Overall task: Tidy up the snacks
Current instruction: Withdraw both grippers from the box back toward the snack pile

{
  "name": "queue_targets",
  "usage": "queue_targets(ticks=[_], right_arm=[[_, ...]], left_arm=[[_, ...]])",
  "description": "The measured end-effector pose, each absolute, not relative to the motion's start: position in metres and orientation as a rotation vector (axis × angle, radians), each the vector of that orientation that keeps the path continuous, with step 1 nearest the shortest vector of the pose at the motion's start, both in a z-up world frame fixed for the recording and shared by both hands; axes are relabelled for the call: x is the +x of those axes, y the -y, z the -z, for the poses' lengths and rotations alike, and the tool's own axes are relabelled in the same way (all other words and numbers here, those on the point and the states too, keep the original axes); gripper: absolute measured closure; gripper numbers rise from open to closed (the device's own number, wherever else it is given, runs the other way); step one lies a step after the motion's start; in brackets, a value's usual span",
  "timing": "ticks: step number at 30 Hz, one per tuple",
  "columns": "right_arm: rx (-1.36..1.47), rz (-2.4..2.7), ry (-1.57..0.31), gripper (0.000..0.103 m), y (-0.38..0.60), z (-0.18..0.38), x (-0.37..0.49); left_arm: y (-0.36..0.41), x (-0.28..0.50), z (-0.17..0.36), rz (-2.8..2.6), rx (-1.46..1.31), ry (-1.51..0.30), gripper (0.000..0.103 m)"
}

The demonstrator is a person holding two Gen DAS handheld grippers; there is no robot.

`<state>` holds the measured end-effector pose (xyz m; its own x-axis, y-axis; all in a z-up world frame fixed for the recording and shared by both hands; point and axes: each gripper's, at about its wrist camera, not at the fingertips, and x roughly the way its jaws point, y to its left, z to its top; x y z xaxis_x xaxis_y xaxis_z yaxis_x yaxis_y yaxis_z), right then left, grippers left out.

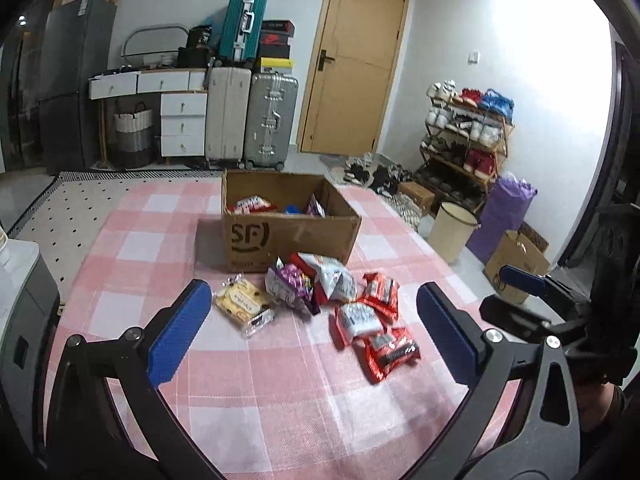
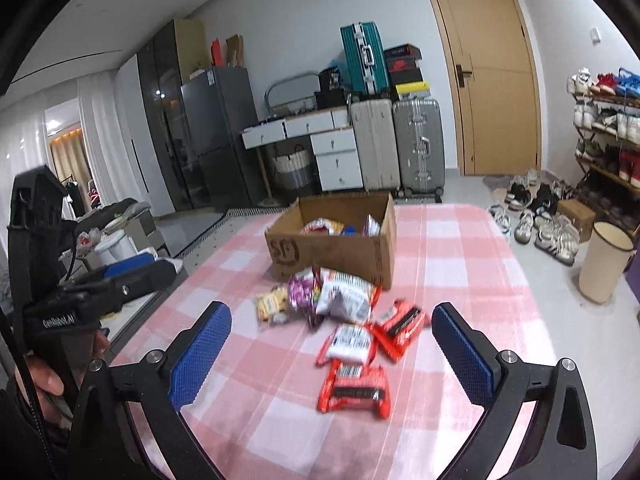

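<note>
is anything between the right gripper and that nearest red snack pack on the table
Nothing visible does. The right gripper stands open above the checked cloth, and the nearest red snack pack lies flat just ahead of its fingertips with only bare cloth between. The other packs lie farther back, toward the cardboard box.

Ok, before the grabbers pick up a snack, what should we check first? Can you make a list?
1. Left gripper jaws open, empty: ok.
2. Right gripper jaws open, empty: ok.
3. Cardboard box open on top, room inside: ok.
4. Red packets lie loose on the checked tablecloth, nearest the grippers: ok.
5. Pile of snacks by the box overlaps, so a single pick is tricky: not ok.
6. Whether packets are sealed: cannot tell.
</note>
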<state>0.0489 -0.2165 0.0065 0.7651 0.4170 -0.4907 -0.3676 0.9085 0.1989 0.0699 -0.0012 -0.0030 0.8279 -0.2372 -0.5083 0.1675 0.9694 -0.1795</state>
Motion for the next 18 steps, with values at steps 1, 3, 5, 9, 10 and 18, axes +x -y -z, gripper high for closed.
queue_targets(ticks=[1, 3, 5, 9, 10, 18], right_arm=[[0.092, -0.430, -0.564, 0.001, 0.215, 0.001, 0.049], [0.087, -0.431, -0.594, 0.001, 0.213, 0.014, 0.053], [0.093, -0.427, -0.621, 0.001, 0.212, 0.027, 0.057], [0.129, -0.428, -0.667, 0.001, 0.211, 0.050, 0.067], [0.131, -0.426, -0.677, 0.001, 0.211, 0.055, 0.069], [0.155, -0.428, -0.753, 0.001, 0.210, 0.087, 0.087]], left_arm=[[0.002, 0.071, 0.005, 0.216, -0.128, -0.558, 0.001], [0.000, 0.072, 0.012, 0.217, -0.138, -0.568, 0.001], [0.001, 0.077, 0.018, 0.218, -0.141, -0.582, 0.001], [0.000, 0.081, 0.032, 0.219, -0.149, -0.601, 0.001], [0.000, 0.082, 0.034, 0.219, -0.151, -0.608, 0.001], [-0.002, 0.096, 0.059, 0.217, -0.162, -0.654, 0.001]])
